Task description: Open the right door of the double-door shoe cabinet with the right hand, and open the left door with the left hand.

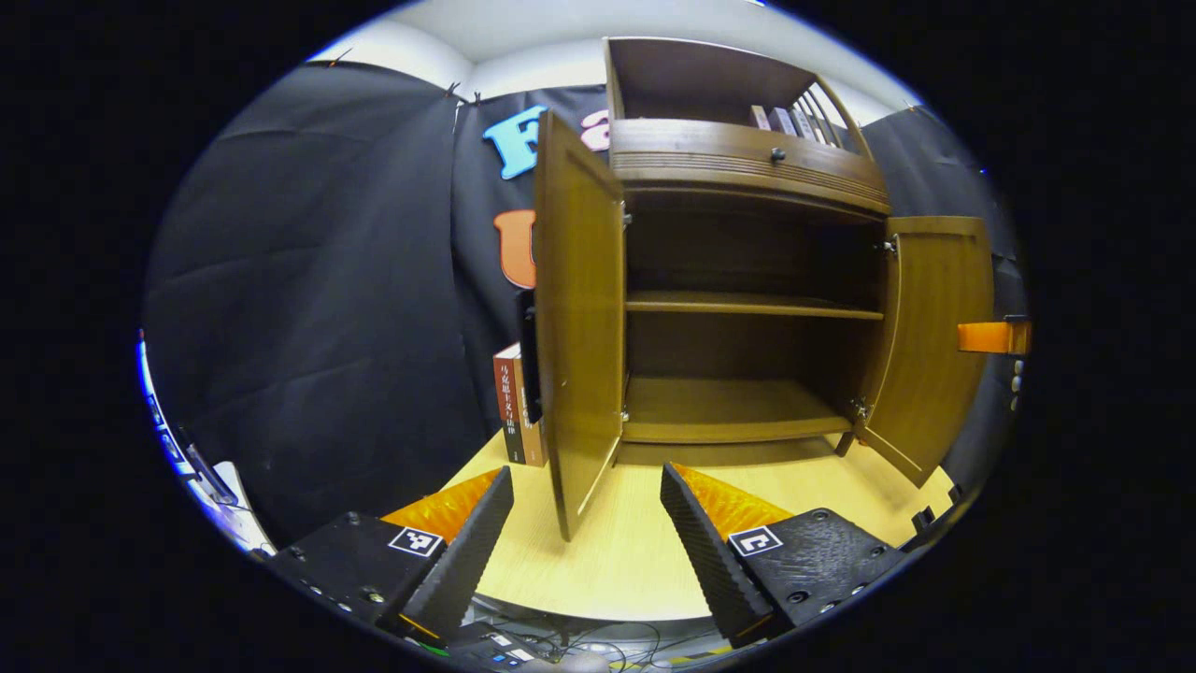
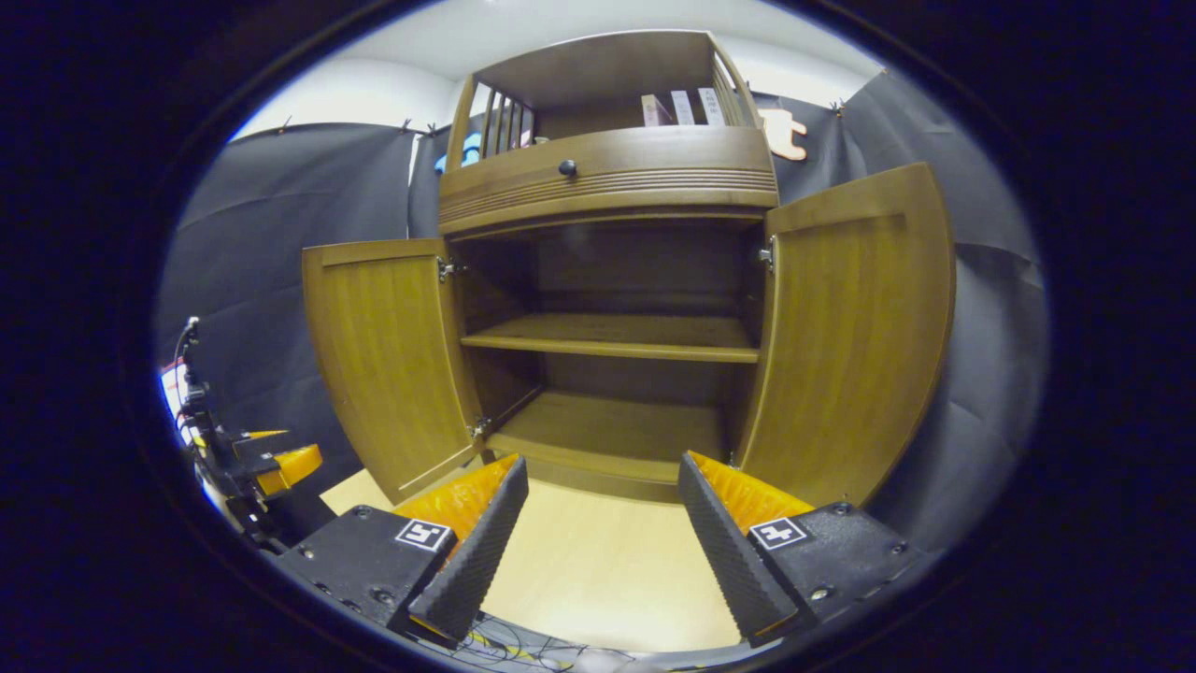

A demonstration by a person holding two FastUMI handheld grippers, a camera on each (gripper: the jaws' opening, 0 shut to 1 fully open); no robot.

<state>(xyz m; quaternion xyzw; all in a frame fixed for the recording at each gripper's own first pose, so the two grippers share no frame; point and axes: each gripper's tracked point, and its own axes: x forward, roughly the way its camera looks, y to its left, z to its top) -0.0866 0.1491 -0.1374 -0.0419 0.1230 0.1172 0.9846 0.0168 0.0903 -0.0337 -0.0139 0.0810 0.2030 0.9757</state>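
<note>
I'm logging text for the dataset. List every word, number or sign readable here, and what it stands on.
Books beside the cabinet: characters run down the red spine, too small to read reliably.
Books on the top shelf: spine print too blurred to read.
Left gripper and right gripper: square black-and-white code markers, no words.
Shoe cabinet: no text.

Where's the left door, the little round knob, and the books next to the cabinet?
left door (image 1: pixel 579 318), left gripper view, middle of its inner face.
round knob (image 2: pixel 567 168), right gripper view, front of the drawer.
books (image 1: pixel 512 407), left gripper view, on a spine.
</note>
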